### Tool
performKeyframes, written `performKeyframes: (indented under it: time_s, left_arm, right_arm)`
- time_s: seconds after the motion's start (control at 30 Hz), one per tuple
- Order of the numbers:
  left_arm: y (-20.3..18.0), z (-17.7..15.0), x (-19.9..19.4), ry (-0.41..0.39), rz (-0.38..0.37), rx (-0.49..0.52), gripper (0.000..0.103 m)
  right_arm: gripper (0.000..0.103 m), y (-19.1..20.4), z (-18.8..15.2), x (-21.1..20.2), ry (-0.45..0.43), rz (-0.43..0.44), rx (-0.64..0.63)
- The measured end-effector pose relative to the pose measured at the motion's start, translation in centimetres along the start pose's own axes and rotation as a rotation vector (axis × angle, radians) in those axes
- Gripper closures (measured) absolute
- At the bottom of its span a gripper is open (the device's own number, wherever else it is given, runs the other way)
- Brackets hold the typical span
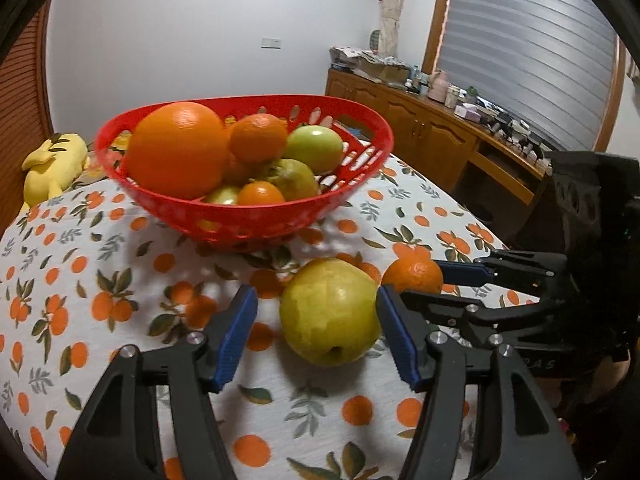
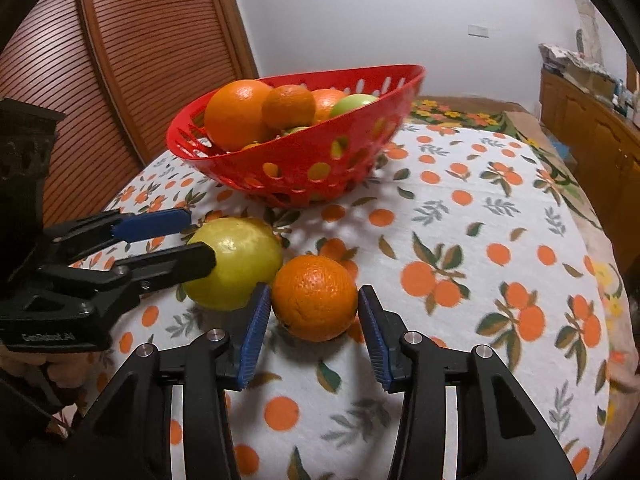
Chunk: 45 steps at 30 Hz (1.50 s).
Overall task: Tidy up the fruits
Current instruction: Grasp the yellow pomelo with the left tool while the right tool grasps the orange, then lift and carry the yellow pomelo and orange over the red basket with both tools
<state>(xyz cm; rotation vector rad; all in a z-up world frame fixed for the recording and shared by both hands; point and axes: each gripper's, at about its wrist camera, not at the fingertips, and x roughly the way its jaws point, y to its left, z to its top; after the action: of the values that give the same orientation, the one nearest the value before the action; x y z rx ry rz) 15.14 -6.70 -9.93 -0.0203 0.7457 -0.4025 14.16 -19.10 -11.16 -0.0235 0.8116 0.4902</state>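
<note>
While fruit lies loose, stage: pick-up – two pieces sit on the tablecloth (image 1: 100, 248), just in front of the red basket (image 1: 248, 220).
Left gripper (image 1: 316, 300): released – its jaws straddle the yellow-green fruit (image 1: 328, 312), with a clear gap on one side.
Right gripper (image 2: 315, 296): clenched on the orange (image 2: 314, 298), by my reading; both pads sit against its sides.
Why so low: each claw comes in slanting down, so the pads meet the fruit at its widest part.
Why the basket is here: it looks like the collecting place, already heaped.
Loose fruit: two, touching or nearly so.
Basket fruit: at least three orange and three green; more may be hidden.
Baskets: one.
Grippers: two.
Yellow plush toy (image 1: 52, 164): one, at the far table edge.
</note>
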Motion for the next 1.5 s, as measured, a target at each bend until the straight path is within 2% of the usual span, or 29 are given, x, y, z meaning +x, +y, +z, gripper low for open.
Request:
performKeyframes:
  time_s: [0.5,0.97,1.27,1.4,1.5]
  left_arm:
    - [-1.7,-0.1,2.1,0.052,-0.048,0.022,0.038]
    - [-2.3,-0.1,3.8,0.121,-0.093,-0.006,0.037]
    - [-2.0,-0.3,3.4,0.103,-0.091,-0.01,0.038]
    - [-1.8,-0.3,2.6,0.095,-0.05,-0.006,0.039]
    - [-1.1,-0.1,0.8,0.057,-0.035,-0.007,0.039]
  right_arm:
    - [0.058,-2.0,-1.7,-2.3,-0.03,-0.047,0.046]
    - [0.058,-2.3,-2.4,-2.6,-0.045,-0.038,0.068]
    - [0.058,-2.3,-2.4,-2.3,-0.045,-0.038,0.068]
    - [0.058,-2.3,-2.4,-2.2,-0.043,-0.037,0.068]
    - [0.058,-2.4,-2.5,-2.2,-0.044,-0.032,0.073]
